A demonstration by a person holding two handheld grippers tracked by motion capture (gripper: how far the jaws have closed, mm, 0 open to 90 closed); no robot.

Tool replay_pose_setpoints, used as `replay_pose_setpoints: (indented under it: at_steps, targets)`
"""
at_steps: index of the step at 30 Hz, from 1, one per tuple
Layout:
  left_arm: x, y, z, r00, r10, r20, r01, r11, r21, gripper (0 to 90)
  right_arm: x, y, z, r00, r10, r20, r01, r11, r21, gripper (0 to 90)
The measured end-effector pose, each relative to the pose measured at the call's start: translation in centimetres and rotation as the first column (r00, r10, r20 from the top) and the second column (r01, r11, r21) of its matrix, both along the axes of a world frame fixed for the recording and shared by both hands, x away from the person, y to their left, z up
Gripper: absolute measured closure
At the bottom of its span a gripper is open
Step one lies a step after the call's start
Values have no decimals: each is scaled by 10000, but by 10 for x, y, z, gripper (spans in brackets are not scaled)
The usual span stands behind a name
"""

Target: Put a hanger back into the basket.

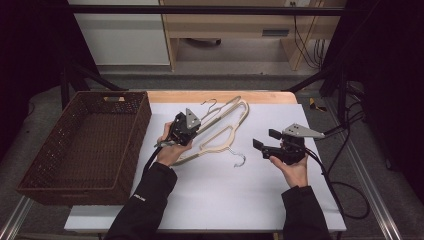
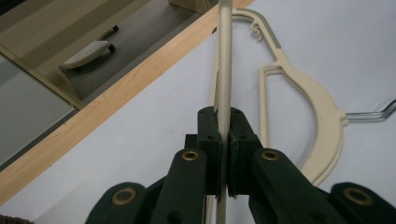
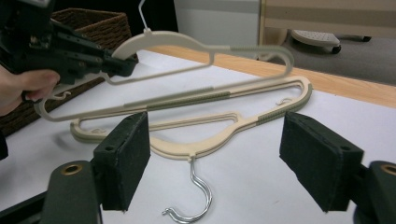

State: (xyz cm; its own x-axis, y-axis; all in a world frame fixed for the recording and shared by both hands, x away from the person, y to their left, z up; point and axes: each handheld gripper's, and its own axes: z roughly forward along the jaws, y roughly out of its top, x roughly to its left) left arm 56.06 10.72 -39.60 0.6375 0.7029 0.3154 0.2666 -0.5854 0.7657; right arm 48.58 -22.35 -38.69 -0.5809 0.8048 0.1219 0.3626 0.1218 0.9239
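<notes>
Left gripper view: left tool [image 2: 227, 154] clamps unmarked cream hanger [image 2: 224, 70].

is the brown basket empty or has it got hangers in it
Empty: the wicker basket shows only its bare woven floor, and both cream hangers are out over the white table top.

High view: I look forward and down over the desk [image 1: 210, 200] from above.
Left tool view: close along its jaws toward the desk's far edge.
Right tool view: low, close; shares both hangers [image 3: 224, 135] with the others.
</notes>
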Motion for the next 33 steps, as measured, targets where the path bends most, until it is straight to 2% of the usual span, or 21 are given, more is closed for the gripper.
replay_pose_setpoints:
  at_steps: [3, 6, 9, 12, 17, 18, 20, 21, 23, 24, 26, 27, 28, 33]
  targets:
    - [-6, 4, 8, 9996, -191, -199, 183, 9989, -428, 866, -6, -2, 0, 9999, 142, 76, -142, 9999, -4, 183]
    - [-15, 7, 17, 9985, -402, -373, 380, 9977, -565, 866, -14, -6, 0, 9995, 303, 135, -303, 9995, 17, 150]
    - [-24, 11, 28, 9963, -644, -563, 592, 9941, -904, 866, -21, -9, -1, 9993, 337, 180, -339, 9994, 77, 130]
    - [-36, 16, 42, 9956, -800, -490, 735, 9897, -1229, 866, -28, -15, -3, 9995, 274, 183, -274, 9996, -55, 120]
    - [-59, 32, 69, 9918, -1222, -378, 1158, 9833, -1402, 866, -39, -23, -5, 9996, 212, 192, -213, 9998, 45, 105]
    - [-62, 34, 72, 9911, -1271, -386, 1198, 9810, -1528, 866, -42, -25, -6, 9994, 280, 193, -280, 9996, -9, 91]
    - [-71, 43, 81, 9890, -1434, -371, 1353, 9763, -1688, 866, -47, -28, -6, 9994, 65, 335, -61, 9999, -104, 62]
    - [-75, 47, 85, 9890, -1438, -358, 1343, 9717, -1946, 866, -47, -28, -6, 9994, 65, 335, -61, 9999, -104, 62]
    - [-87, 62, 97, 9864, -1602, -363, 1495, 9670, -2062, 866, -52, -30, -5, 9990, 33, 455, -29, 10000, -90, 49]
    - [-87, 62, 97, 9864, -1602, -363, 1495, 9670, -2062, 866, -52, -30, -5, 9990, 33, 455, -29, 10000, -90, 49]
    - [-95, 72, 105, 9854, -1668, -347, 1549, 9621, -2244, 866, -54, -30, -4, 9984, 142, 541, -141, 9999, -28, 48]
    - [-98, 78, 110, 9847, -1716, -309, 1611, 9631, -2157, 866, -56, -29, -4, 9984, 205, 518, -203, 9998, -45, 48]
    - [-101, 82, 114, 9851, -1696, -282, 1590, 9612, -2252, 866, -56, -29, -4, 9984, 205, 518, -203, 9998, -45, 48]
    - [-114, 109, 135, 9883, -1525, 26, 1504, 9713, -1841, 867, -56, -28, -6, 9988, 226, 424, -220, 9996, -150, 49]
